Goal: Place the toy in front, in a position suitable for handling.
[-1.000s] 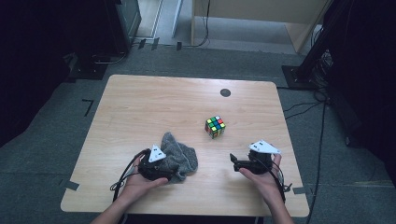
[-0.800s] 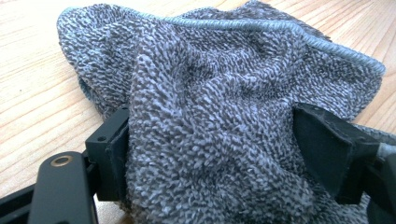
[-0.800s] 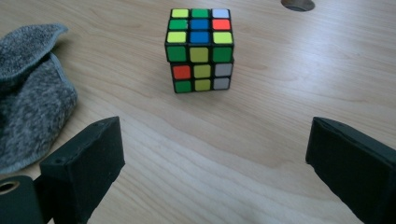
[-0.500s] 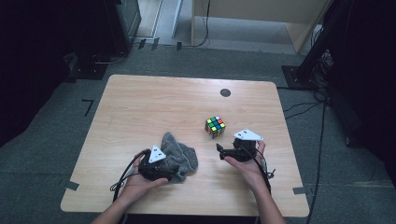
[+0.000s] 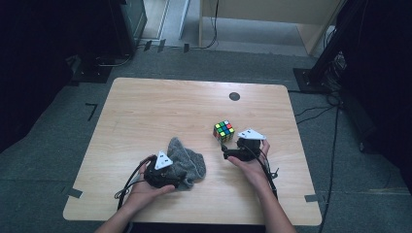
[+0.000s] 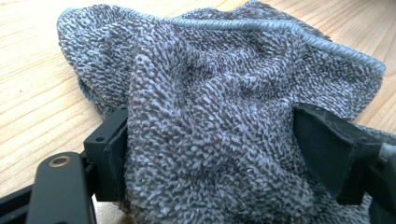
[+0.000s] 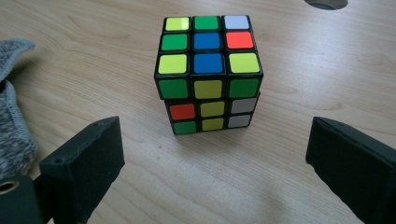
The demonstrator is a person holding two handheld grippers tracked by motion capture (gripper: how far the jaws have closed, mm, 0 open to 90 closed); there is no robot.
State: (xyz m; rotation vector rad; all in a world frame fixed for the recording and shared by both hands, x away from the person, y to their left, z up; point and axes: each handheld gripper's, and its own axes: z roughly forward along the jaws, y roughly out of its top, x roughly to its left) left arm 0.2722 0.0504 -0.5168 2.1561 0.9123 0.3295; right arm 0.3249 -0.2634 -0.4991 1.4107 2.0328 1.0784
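A: Listing item one: grey looped terry cloth (image 5: 190,161), crumpled in a heap, near front left of pale wooden desk (image 5: 145,111). Stitched hem visible along the far edge in the left gripper view.

B: Noted. Held by what?

A: Left tool (image 6: 210,135), black jaws set wide, pinching a thick bunch of the cloth, pile pressed against both pads. Left hand (image 5: 145,190) behind it, forearm entering from the bottom edge of the high view. Cable looped on the desk just left of that hand.

B: Item two?

A: Scrambled six-colour plastic puzzle cube (image 5: 223,130), black-framed, standing flat on the desk, right of centre, well apart from the cloth. Top face mixed: yellow, green, white, blue, red. Top layer twisted slightly off the two below.

B: Gripped?

A: Not gripped. Right tool (image 7: 215,140) spread wide, nothing between the pads, bare desk under the gap. Cube just ahead of the jaw tips, centred between them, not touching either. Right hand (image 5: 250,165) under the tool, grey three-cornered plate on top.

B: Anything else on the surface?

A: Small dark round disc (image 5: 234,96) near the far edge, beyond the cube. Edge of the cloth also seen at the left of the right gripper view.
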